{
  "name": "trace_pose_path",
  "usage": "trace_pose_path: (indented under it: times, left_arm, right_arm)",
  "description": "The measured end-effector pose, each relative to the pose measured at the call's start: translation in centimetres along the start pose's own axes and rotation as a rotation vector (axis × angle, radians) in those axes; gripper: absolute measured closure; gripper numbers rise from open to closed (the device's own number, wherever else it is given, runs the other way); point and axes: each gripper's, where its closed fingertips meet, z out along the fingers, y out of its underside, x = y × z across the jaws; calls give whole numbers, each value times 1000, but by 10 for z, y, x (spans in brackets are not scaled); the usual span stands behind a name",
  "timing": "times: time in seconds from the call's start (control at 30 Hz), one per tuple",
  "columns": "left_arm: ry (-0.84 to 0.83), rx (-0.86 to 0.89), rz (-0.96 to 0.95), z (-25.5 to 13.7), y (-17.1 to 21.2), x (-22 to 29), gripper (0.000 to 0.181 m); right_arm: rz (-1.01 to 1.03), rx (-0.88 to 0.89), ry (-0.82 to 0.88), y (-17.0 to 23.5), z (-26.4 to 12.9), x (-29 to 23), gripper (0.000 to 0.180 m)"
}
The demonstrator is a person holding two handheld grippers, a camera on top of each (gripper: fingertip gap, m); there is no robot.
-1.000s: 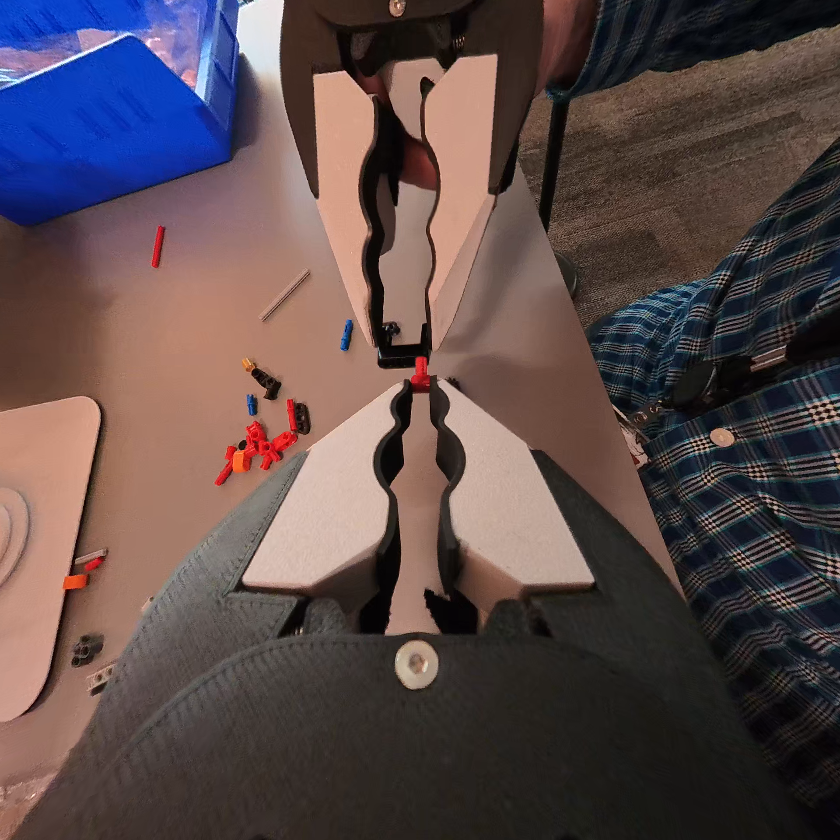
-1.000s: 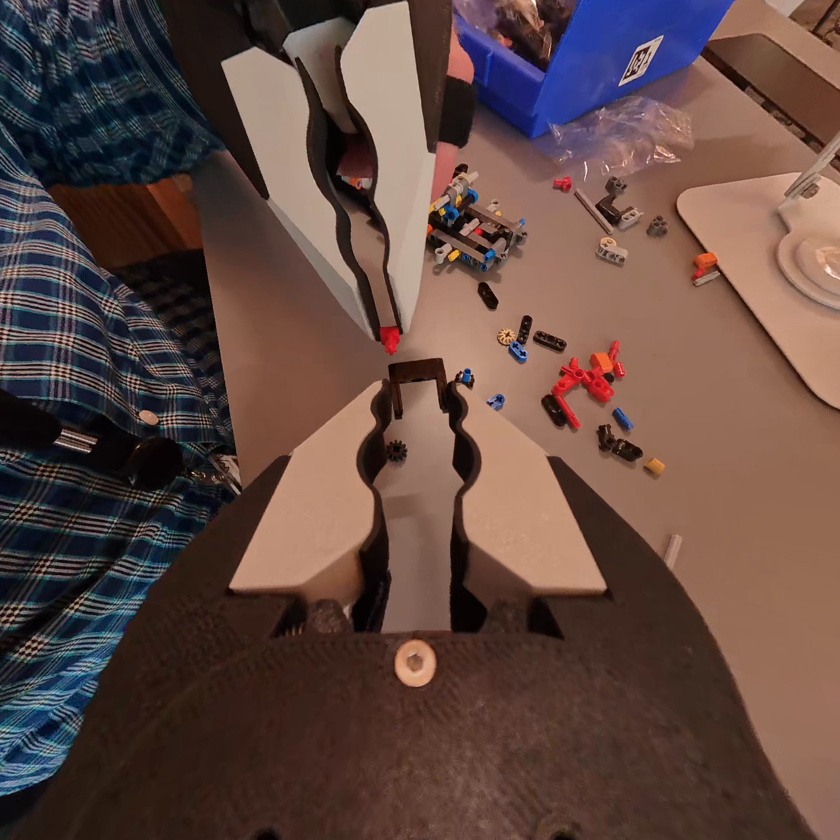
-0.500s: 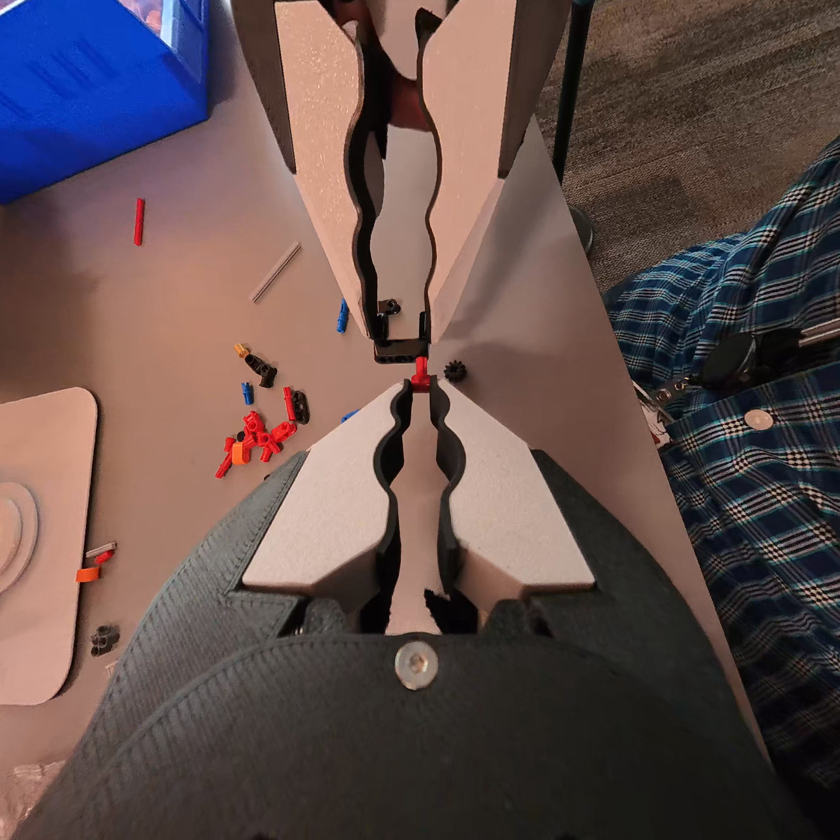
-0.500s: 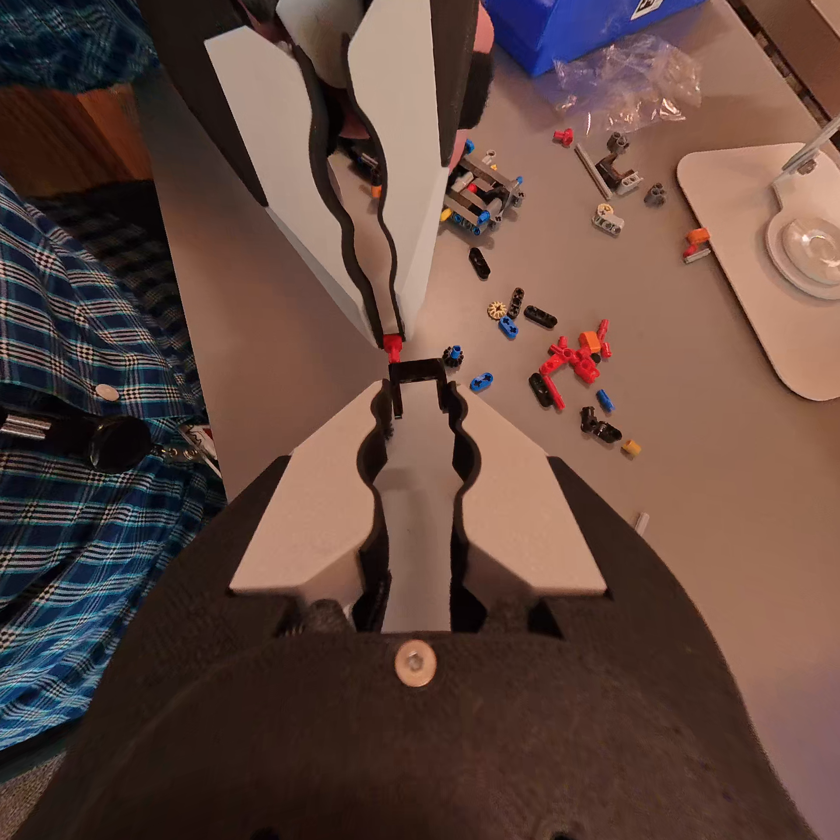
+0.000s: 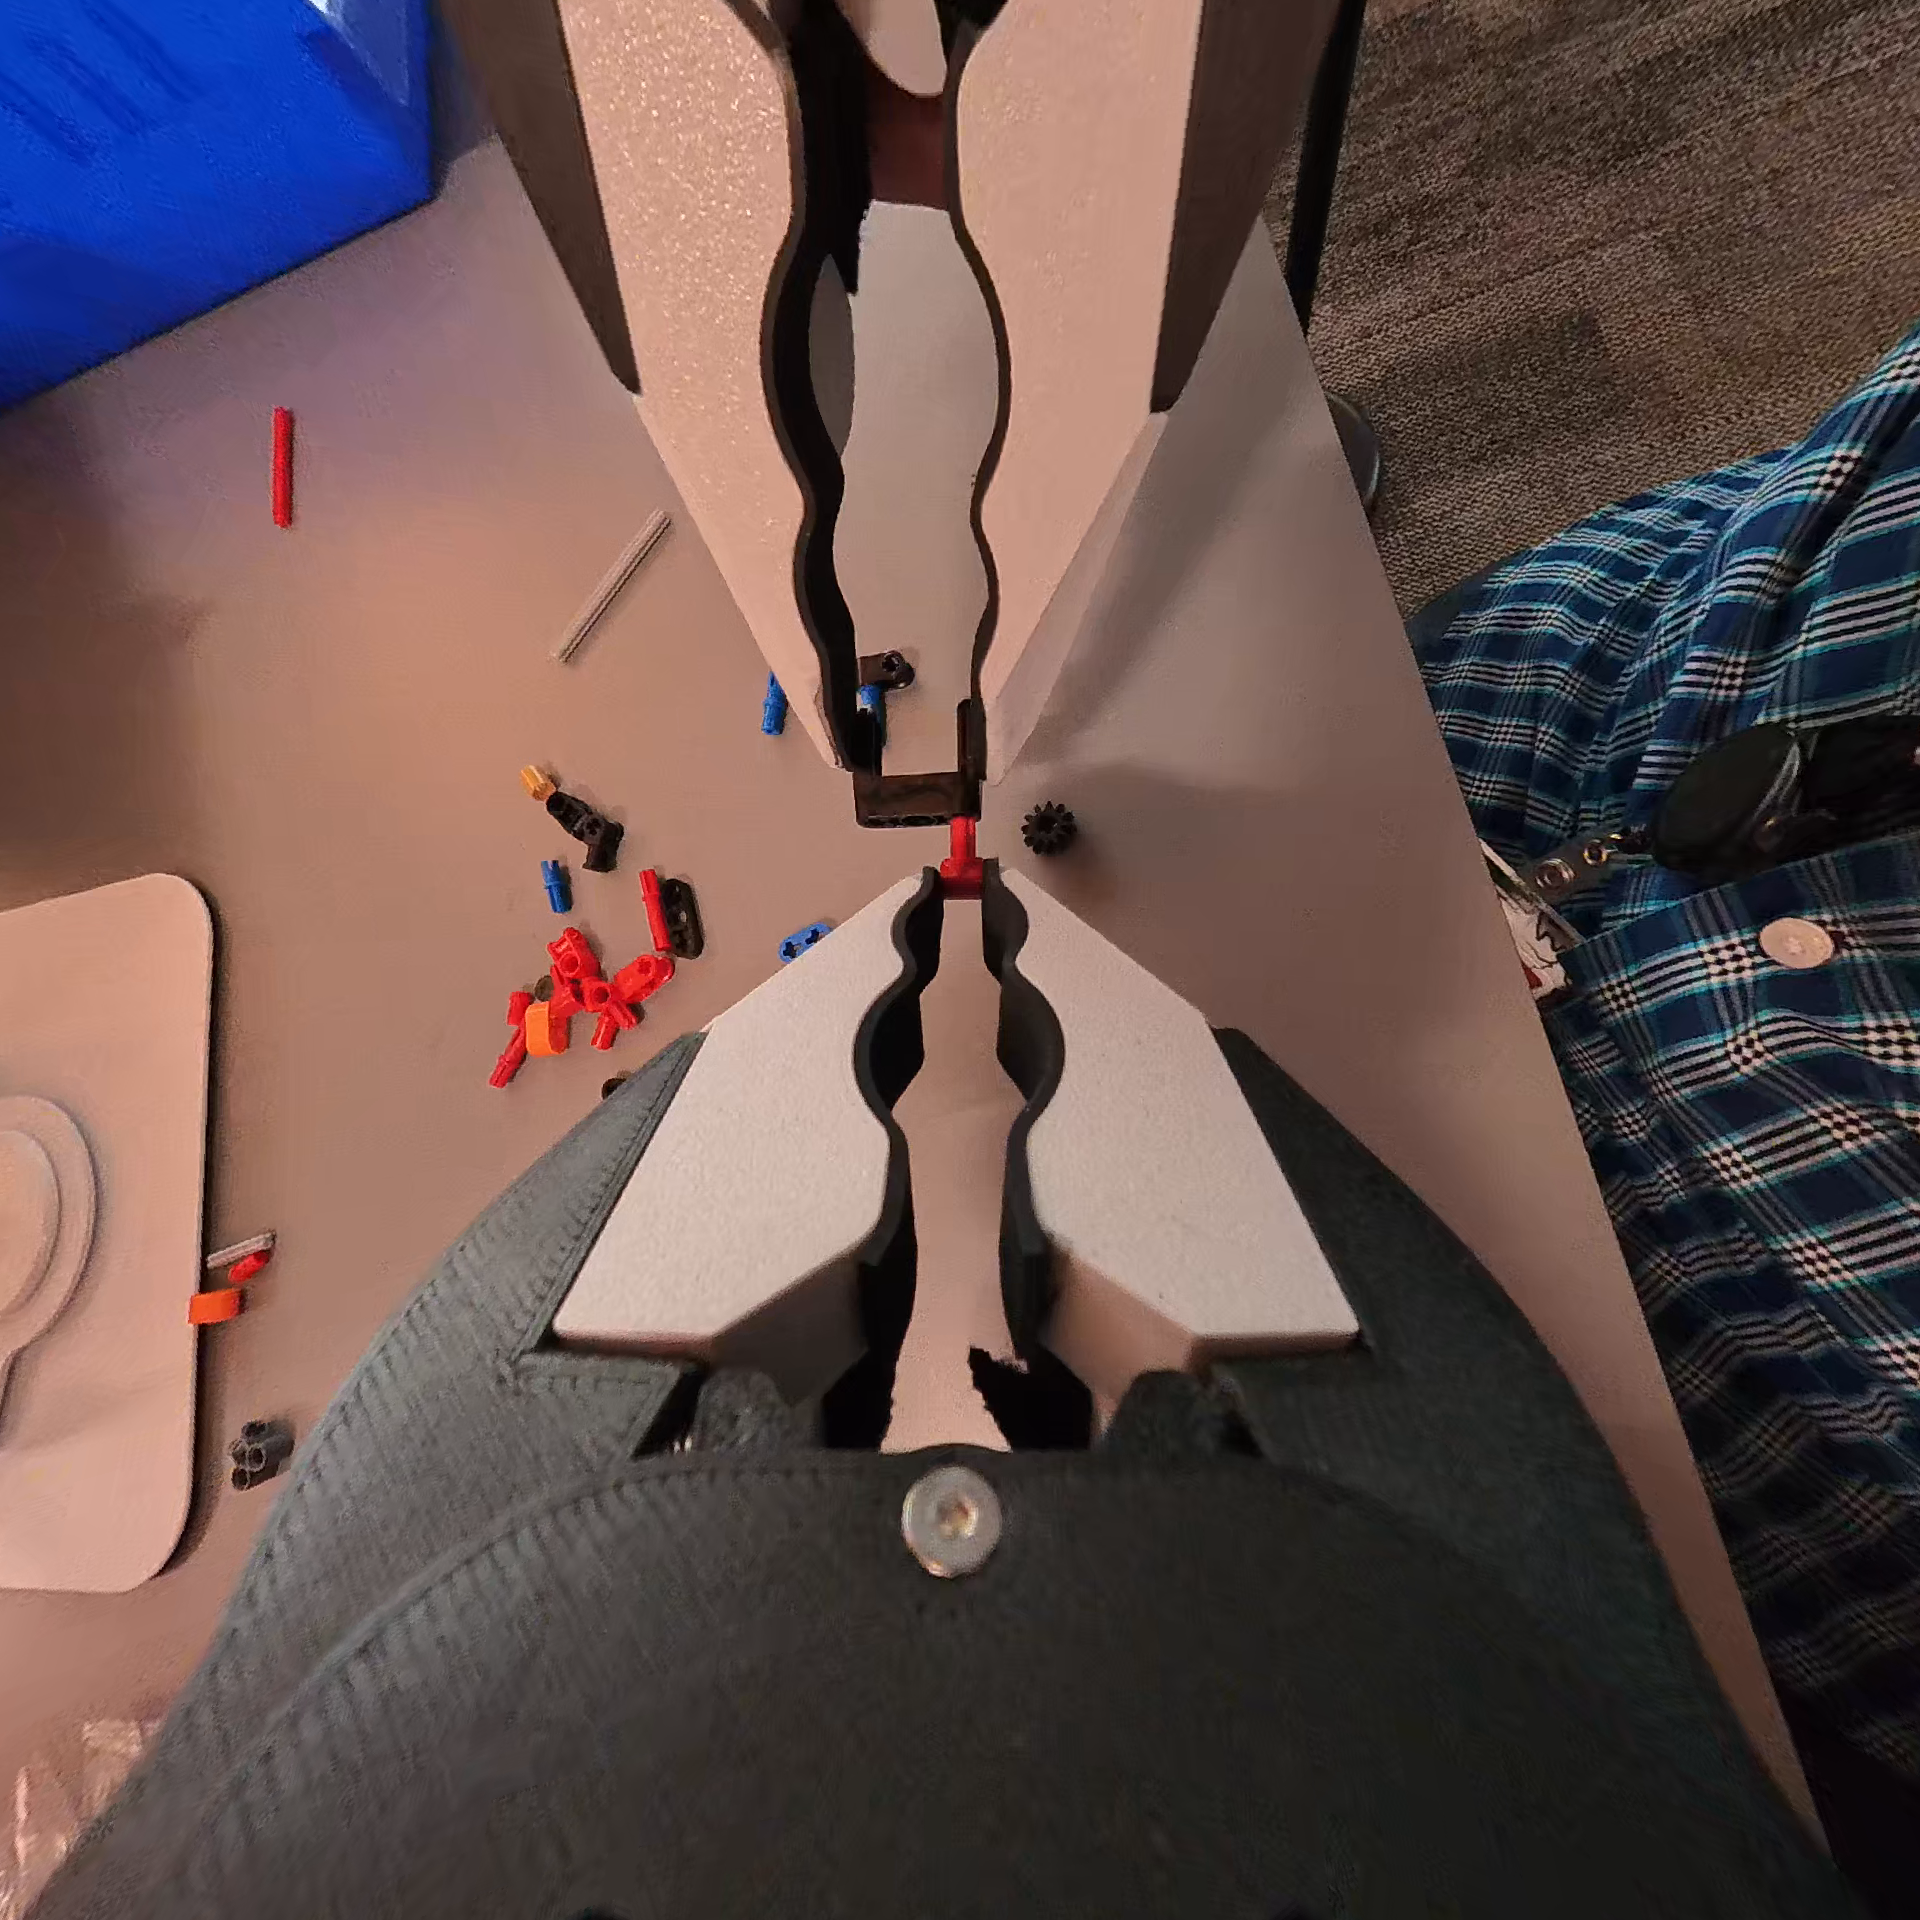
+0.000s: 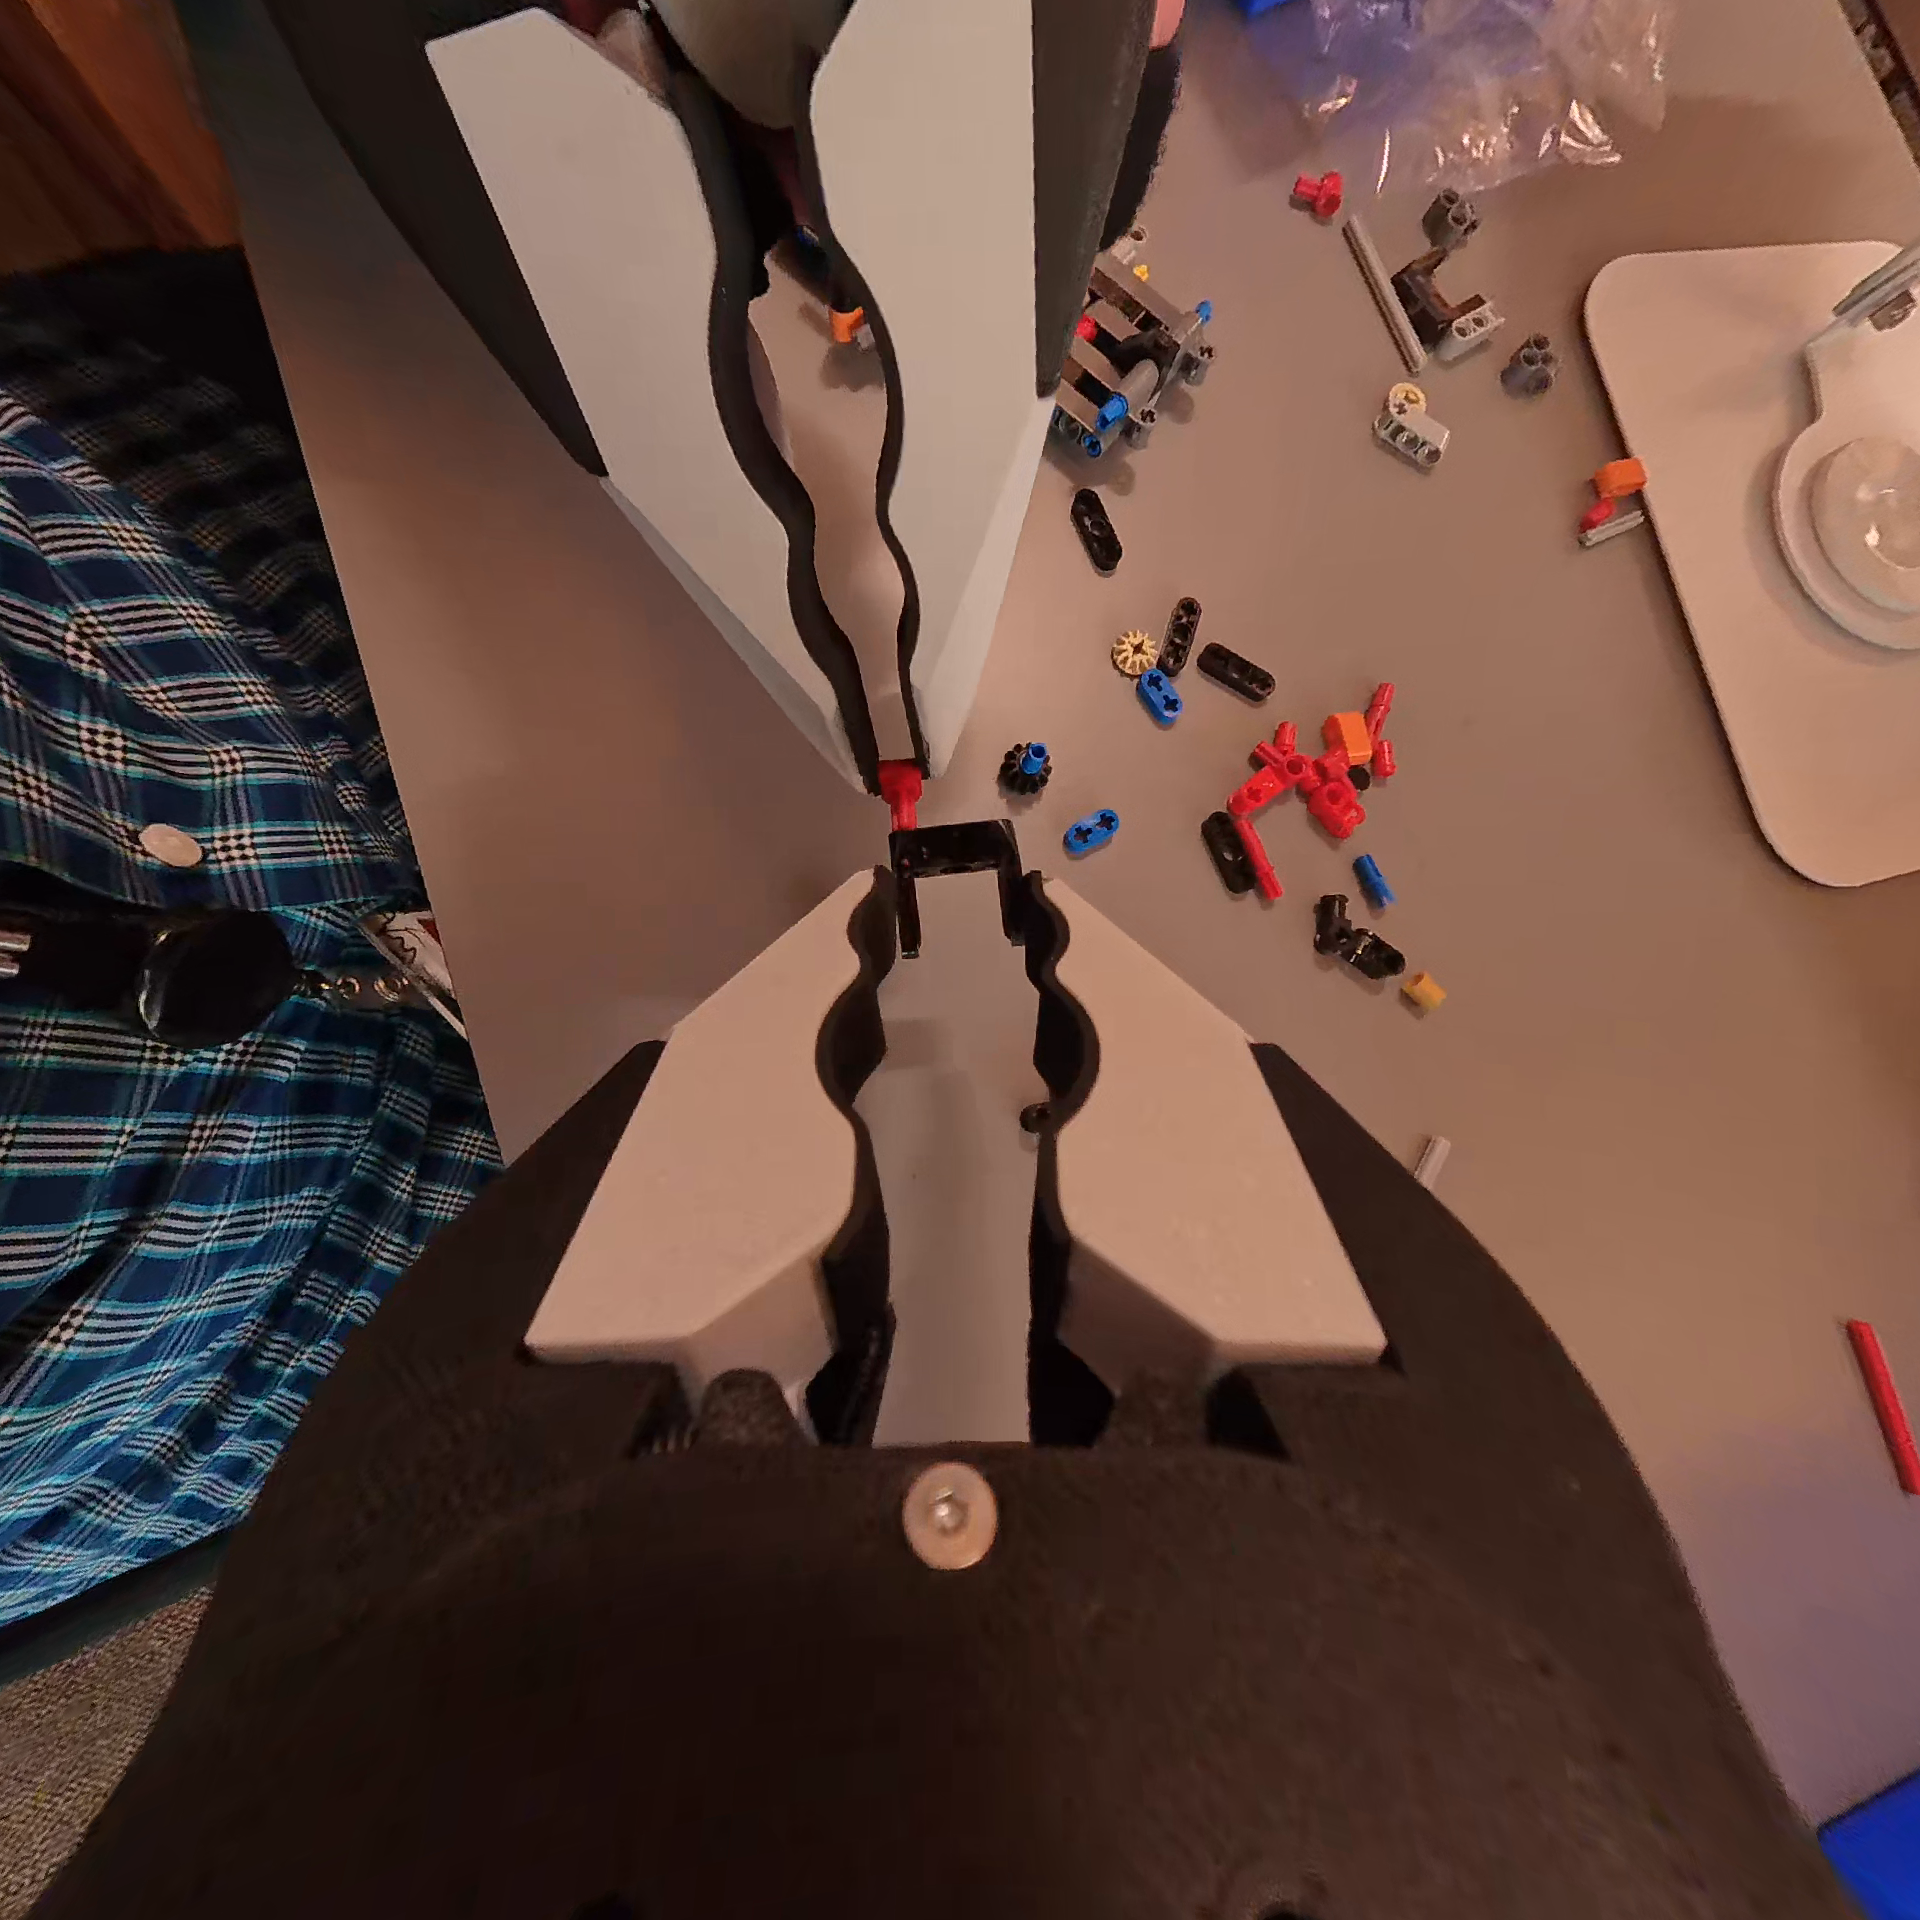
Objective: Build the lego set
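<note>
Pinching a small red pin (image 5: 958,871) at its fingertips, your left gripper (image 5: 958,883) meets your right gripper (image 6: 961,902) tip to tip above the grey table (image 5: 395,644). The right one is clamped on a black U-shaped bracket (image 6: 954,844), and the pin's end touches the bracket's crossbar near one corner. Beside them a black gear (image 5: 1047,828) lies on the table; loose red pieces (image 6: 1314,774) and a part-built assembly (image 6: 1138,358) sit farther off.
</note>
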Motion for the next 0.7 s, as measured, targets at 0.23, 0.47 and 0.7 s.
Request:
trace_pose_path:
  times: [0.23, 0.47, 0.7]
  left_arm:
    - [-4, -36, 4, 5, 3, 0, 175]
    - [-22, -6, -7, 4, 0, -3, 175]
    - [-30, 75, -21, -3, -7, -6, 175]
  right_arm:
    - [-45, -56, 41, 3, 3, 1, 158]
    - [-27, -39, 54, 1, 3, 3, 159]
    - [10, 115, 31, -6, -5, 5, 159]
